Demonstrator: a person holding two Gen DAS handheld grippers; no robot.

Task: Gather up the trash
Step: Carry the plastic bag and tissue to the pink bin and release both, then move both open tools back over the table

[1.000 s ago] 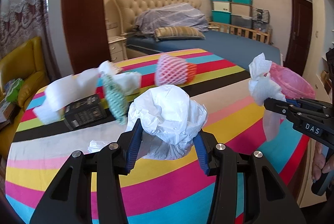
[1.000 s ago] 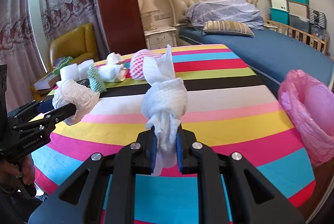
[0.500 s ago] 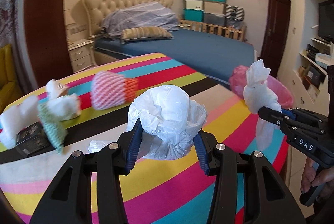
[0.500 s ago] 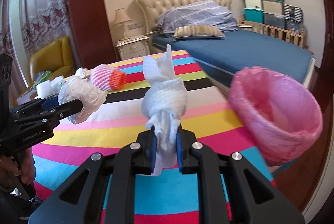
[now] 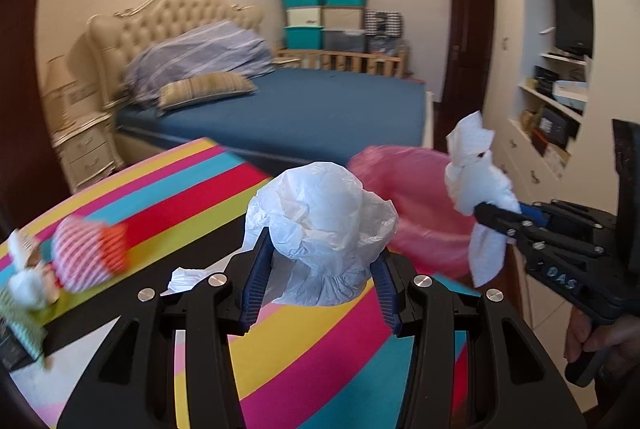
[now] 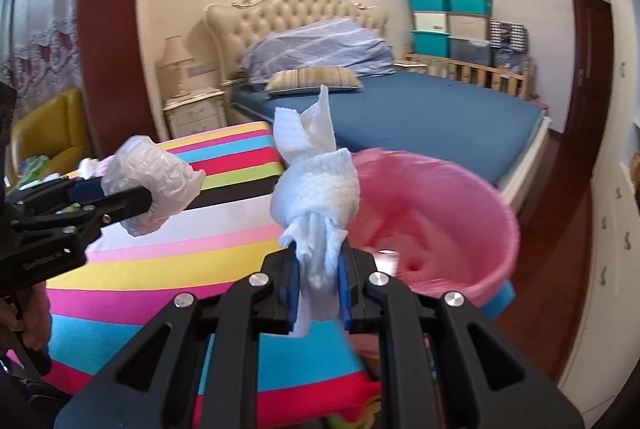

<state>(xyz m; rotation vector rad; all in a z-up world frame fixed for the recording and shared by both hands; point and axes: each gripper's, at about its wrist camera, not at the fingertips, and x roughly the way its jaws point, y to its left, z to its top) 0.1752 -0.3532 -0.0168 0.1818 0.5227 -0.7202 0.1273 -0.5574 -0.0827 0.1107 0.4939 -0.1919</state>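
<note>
Striped table: plastic wad, tissue between jaws.

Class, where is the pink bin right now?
In the right wrist view the pink bin sits right of the striped table, just behind the paper towel in the right gripper.

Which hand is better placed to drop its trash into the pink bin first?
Probably right: the right gripper holds its paper towel beside the pink bin; the left gripper is over the table.

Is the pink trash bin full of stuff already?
No, the pink-lined trash bin looks nearly empty inside, while the paper towel is clamped in the right gripper just in front of it.
</note>
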